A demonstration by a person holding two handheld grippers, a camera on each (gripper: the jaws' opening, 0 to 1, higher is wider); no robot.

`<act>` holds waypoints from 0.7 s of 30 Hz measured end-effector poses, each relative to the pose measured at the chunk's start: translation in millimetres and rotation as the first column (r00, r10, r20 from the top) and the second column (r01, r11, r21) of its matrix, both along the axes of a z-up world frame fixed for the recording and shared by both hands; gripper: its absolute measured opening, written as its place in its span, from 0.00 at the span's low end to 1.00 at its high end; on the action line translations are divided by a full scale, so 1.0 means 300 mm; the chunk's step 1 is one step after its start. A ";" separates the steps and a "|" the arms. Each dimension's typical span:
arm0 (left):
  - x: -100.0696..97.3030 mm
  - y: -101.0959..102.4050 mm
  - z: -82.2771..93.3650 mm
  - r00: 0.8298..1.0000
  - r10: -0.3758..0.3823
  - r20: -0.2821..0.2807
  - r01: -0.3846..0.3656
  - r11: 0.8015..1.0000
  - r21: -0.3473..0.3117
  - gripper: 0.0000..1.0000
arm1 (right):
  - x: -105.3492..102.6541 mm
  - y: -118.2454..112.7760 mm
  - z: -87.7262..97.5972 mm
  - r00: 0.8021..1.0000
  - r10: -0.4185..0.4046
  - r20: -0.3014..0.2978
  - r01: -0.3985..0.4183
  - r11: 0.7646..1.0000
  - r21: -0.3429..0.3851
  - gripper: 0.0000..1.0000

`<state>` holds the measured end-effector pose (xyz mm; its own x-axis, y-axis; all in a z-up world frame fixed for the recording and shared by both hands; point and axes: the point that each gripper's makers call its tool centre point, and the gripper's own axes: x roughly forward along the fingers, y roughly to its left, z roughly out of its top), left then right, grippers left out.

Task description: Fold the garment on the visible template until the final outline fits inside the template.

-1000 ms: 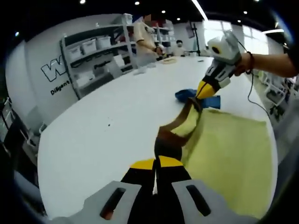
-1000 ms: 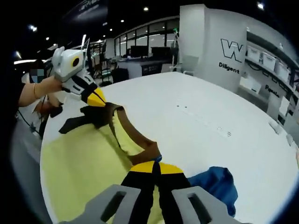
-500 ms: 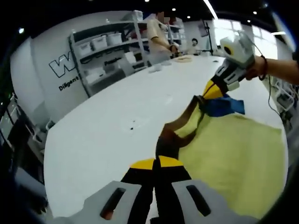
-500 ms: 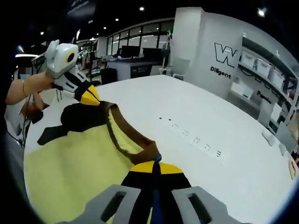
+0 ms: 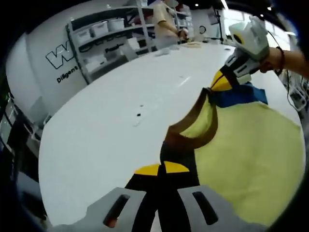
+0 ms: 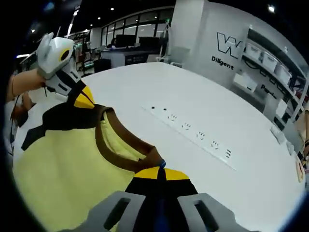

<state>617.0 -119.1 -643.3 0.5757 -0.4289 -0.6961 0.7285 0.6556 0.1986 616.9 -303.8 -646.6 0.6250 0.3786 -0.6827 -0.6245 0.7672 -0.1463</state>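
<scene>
Yellow garment (image 5: 241,145) with brown collar (image 6: 116,150), held above the white tabletop (image 5: 111,111) by left gripper (image 5: 164,169) and right gripper (image 6: 159,174), jaws of each clamped on the neckline; folding apparently at an early stage, no template discernible.

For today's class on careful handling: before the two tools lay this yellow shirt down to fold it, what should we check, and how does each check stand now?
1. Left tool shut on the yellow shirt with brown collar: ok.
2. Right tool shut on the shirt's collar edge: ok.
3. Collar stretched between both tools: ok.
4. Shirt body hanging without twists: cannot tell.
5. Folding template in sight on the white table: not ok.
6. Blue cloth apart from the shirt: cannot tell.
</scene>
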 end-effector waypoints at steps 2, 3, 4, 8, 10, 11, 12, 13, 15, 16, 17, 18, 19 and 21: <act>0.007 -0.001 -0.018 1.000 0.002 0.003 -0.002 1.000 0.020 0.05 | 0.017 -0.002 -0.019 1.000 -0.010 -0.001 0.010 1.000 -0.012 0.00; 0.010 -0.003 -0.021 1.000 0.003 0.014 -0.003 1.000 0.029 0.05 | 0.021 -0.002 -0.022 1.000 -0.015 -0.004 0.015 1.000 -0.013 0.00; 0.014 -0.004 -0.027 1.000 -0.002 0.014 0.001 0.999 0.035 0.05 | 0.028 -0.002 -0.026 1.000 -0.021 -0.001 0.021 1.000 -0.014 0.00; 0.026 0.005 -0.049 1.000 0.024 -0.004 -0.024 0.999 0.038 0.05 | 0.040 -0.001 -0.047 0.999 -0.035 -0.011 0.035 0.999 -0.025 0.00; 0.027 0.006 -0.055 0.999 0.032 -0.008 -0.031 0.999 0.038 0.05 | 0.043 -0.001 -0.052 0.999 -0.036 -0.012 0.036 0.999 -0.031 0.00; 0.027 0.006 -0.057 0.999 0.031 -0.006 -0.031 0.999 0.040 0.05 | 0.044 -0.001 -0.058 0.999 -0.040 -0.016 0.039 0.999 -0.034 0.00; 0.030 0.008 -0.061 0.999 0.034 -0.003 -0.034 0.998 0.051 0.05 | 0.047 -0.002 -0.060 0.999 -0.042 -0.014 0.041 0.998 -0.037 0.00; 0.031 0.006 -0.064 0.999 0.032 -0.001 -0.032 0.998 0.055 0.05 | 0.050 -0.003 -0.066 0.999 -0.046 -0.014 0.046 0.998 -0.038 0.00; 0.036 0.008 -0.074 0.999 0.031 0.005 -0.032 0.997 0.071 0.05 | 0.050 -0.003 -0.079 0.998 -0.059 -0.024 0.058 0.998 -0.035 0.00; 0.035 0.008 -0.079 1.000 0.031 0.003 -0.031 0.997 0.076 0.05 | 0.051 -0.004 -0.084 0.998 -0.063 -0.025 0.062 0.997 -0.036 0.00; 0.033 0.010 -0.085 0.999 0.035 -0.002 -0.035 0.996 0.079 0.05 | 0.052 -0.005 -0.091 0.997 -0.073 -0.027 0.072 0.997 -0.033 0.00; 0.039 0.008 -0.082 0.999 0.037 0.006 -0.038 0.997 0.074 0.05 | 0.056 -0.008 -0.100 0.996 -0.086 -0.026 0.085 0.996 -0.029 0.00; 0.043 0.008 -0.083 0.999 0.046 0.000 -0.046 0.996 0.074 0.05 | 0.063 -0.012 -0.106 0.995 -0.096 -0.024 0.096 0.995 -0.026 0.00; 0.042 0.013 -0.081 0.999 0.049 0.005 -0.049 0.996 0.076 0.05 | 0.070 -0.010 -0.098 0.990 -0.140 -0.027 0.140 0.990 0.020 0.00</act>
